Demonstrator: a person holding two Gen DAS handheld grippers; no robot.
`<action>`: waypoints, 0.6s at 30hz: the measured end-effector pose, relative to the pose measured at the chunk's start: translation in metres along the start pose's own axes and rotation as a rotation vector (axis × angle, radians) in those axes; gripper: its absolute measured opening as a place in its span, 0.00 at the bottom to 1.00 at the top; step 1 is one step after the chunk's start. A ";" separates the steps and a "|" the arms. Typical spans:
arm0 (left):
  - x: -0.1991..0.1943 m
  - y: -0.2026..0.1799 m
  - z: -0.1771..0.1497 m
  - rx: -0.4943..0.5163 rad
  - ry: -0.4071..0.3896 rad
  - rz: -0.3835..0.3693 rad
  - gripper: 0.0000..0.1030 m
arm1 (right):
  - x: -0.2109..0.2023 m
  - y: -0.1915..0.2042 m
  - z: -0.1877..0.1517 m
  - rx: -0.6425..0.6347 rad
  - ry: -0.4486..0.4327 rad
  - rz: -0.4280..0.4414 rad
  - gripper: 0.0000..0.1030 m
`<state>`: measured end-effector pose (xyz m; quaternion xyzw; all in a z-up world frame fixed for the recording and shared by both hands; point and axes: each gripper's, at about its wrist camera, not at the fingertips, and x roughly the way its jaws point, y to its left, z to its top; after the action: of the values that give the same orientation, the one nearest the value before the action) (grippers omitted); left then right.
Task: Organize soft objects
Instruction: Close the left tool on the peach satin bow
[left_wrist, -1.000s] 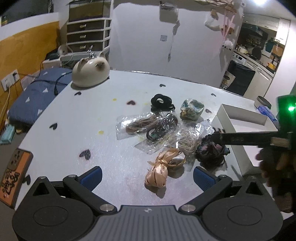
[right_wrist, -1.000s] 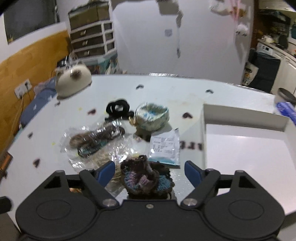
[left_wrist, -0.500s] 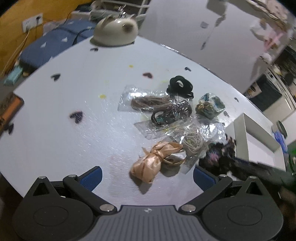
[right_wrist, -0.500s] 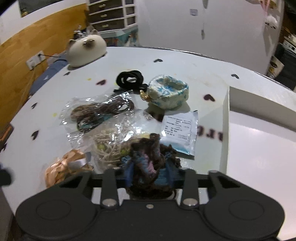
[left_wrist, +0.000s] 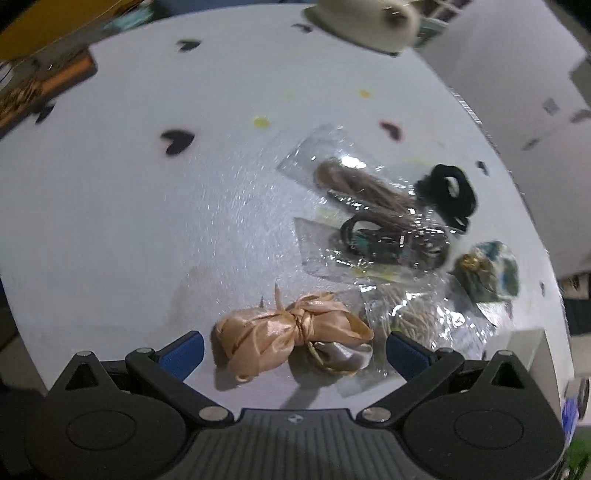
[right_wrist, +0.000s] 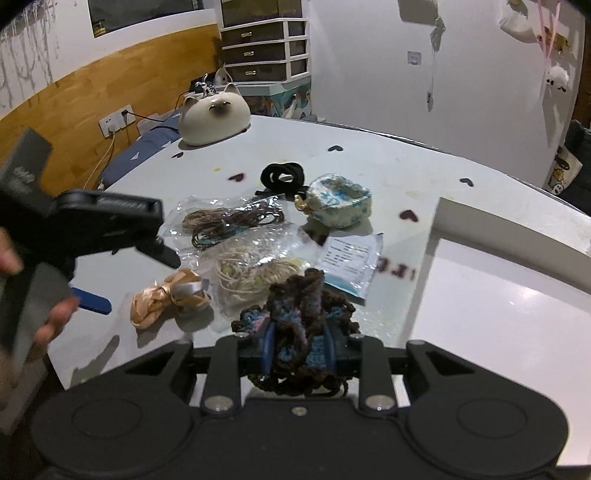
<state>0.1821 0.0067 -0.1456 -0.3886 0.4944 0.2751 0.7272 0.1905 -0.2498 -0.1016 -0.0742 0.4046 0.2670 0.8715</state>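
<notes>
Right gripper (right_wrist: 299, 347): its two fingers are pressed on the dark crocheted scrunchie (right_wrist: 299, 325), which bunches up between the blue pads and is lifted off the table (right_wrist: 369, 162).
Left gripper (left_wrist: 294, 350): fingers spread wide, one on each side of the peach satin bow (left_wrist: 291, 330), which lies on the table between the blue fingertips (left_wrist: 183, 352); no contact shows.
Target place: the white tray (right_wrist: 498, 295) stands just right of the pile, probably the place for the soft things.
Step in hand, right: I judge that the scrunchie goes to the tray. Carry it over the near wall before lowering, and part the fingers only when it is above the tray floor, because loose yarn loops can catch on a pad.
Step in hand, left: come down so that the knot of the bow sits in the middle between the pads, then close gently; satin is slippery and a grip on one loop only may slide off.
Risk: the clear bag of pale cord (right_wrist: 251, 273) touches the bow's right side and may be pinched together with it.
Other items: the black hair ties (right_wrist: 282, 177), the blue-white fabric scrunchie (right_wrist: 340, 201) and the bag of brown cord (right_wrist: 229, 221) wait further back.
Hidden: the scrunchie's lower part goes behind the gripper body. The tray's right part is cut off.
Hard to make out: the left view is blurred; the print on the small packet (right_wrist: 349, 258) is unreadable.
</notes>
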 end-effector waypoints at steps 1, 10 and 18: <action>0.004 -0.003 -0.001 -0.013 0.005 0.018 1.00 | -0.002 -0.003 -0.002 0.001 -0.001 -0.002 0.27; 0.019 -0.004 -0.008 -0.040 -0.004 0.110 0.68 | -0.015 -0.017 -0.010 0.020 -0.015 -0.012 0.27; 0.009 0.014 -0.012 0.058 -0.016 0.014 0.33 | -0.017 -0.011 -0.009 0.021 -0.028 -0.013 0.27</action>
<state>0.1686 0.0047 -0.1606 -0.3614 0.4991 0.2689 0.7402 0.1810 -0.2690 -0.0960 -0.0640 0.3948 0.2579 0.8795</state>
